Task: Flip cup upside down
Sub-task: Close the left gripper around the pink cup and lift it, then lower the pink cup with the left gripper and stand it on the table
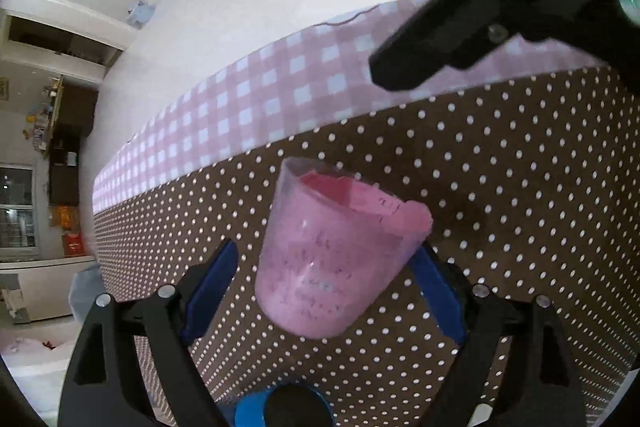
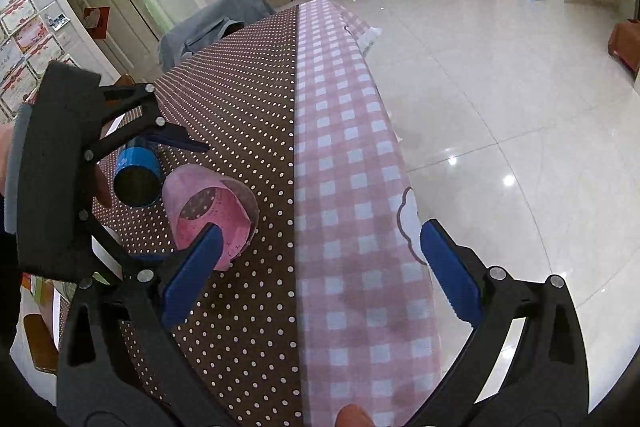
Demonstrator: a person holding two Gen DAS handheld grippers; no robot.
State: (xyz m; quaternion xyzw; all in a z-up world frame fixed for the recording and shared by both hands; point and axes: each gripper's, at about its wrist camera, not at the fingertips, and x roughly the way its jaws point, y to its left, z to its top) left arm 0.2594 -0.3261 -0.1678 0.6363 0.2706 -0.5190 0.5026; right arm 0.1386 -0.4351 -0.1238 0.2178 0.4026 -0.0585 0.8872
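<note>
Cup (image 1: 336,259) in translucent pink plastic is seen lying tilted on its side on the brown polka-dot cloth (image 1: 500,227), between the two blue pads of the left gripper (image 1: 324,291). In the left wrist view its open mouth is turned away from the camera and its closed base is nearest the lens. The pads are spread to either side of the cup; the right-hand pad (image 1: 436,295) is close against the rim, but whether it touches cannot be told, and a gap is shown beside the other pad, so the cup is not clamped.

In the right wrist view the same cup (image 2: 208,219) is seen from its open end, with the dotted cloth visible through its wall. A blue cylindrical part (image 2: 138,173) on the left gripper (image 2: 168,195) is seen just behind the cup. The right gripper (image 2: 316,267) is held wide apart over the seam where the brown cloth meets the pink checked cloth (image 2: 352,187), and nothing is held between its pads. The cloths are laid over a table, beyond which a glossy white tiled floor (image 2: 500,87) is seen.
</note>
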